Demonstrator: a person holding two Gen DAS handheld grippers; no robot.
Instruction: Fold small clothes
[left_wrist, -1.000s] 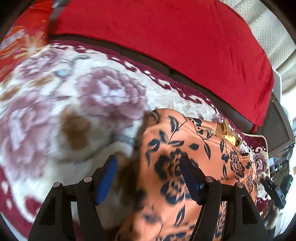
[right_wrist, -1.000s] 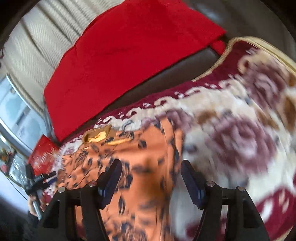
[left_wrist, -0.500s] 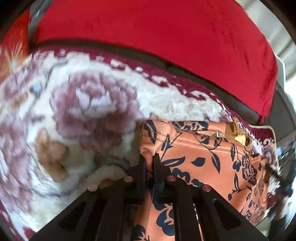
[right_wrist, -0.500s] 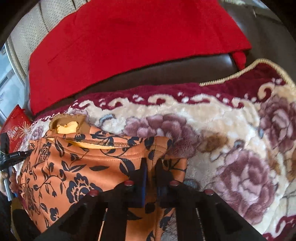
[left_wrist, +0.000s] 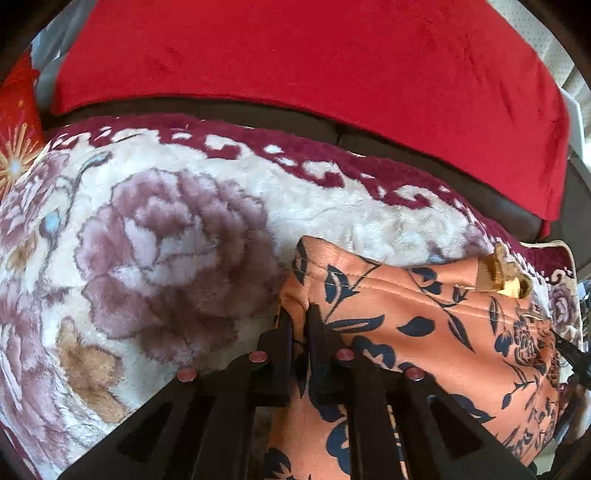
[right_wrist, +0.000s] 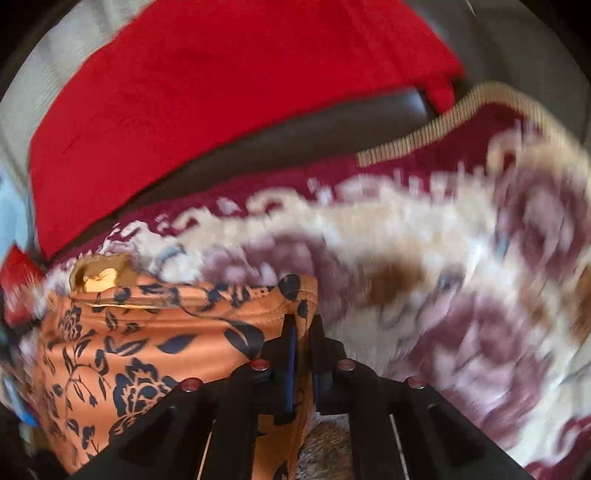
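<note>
An orange garment with a dark blue flower print (left_wrist: 424, 325) lies on a plush floral blanket (left_wrist: 166, 240). A gold fastening (left_wrist: 502, 277) sits at the middle of its top edge. My left gripper (left_wrist: 299, 314) is shut on the garment's top left corner. My right gripper (right_wrist: 302, 325) is shut on the top right corner of the garment (right_wrist: 155, 332). The cloth is raised slightly off the blanket between the two grips. The right wrist view is blurred.
The blanket (right_wrist: 461, 295) covers a dark leather sofa seat (left_wrist: 258, 110). A red cloth (left_wrist: 314, 55) hangs over the backrest. A red patterned cushion (left_wrist: 14, 140) lies at the far left. The blanket's ribbed tan edge (right_wrist: 424, 136) runs at the right.
Both grippers went from open over the garment's top corners to shut on them. They have since drawn the top edge up and toward the sofa back.
</note>
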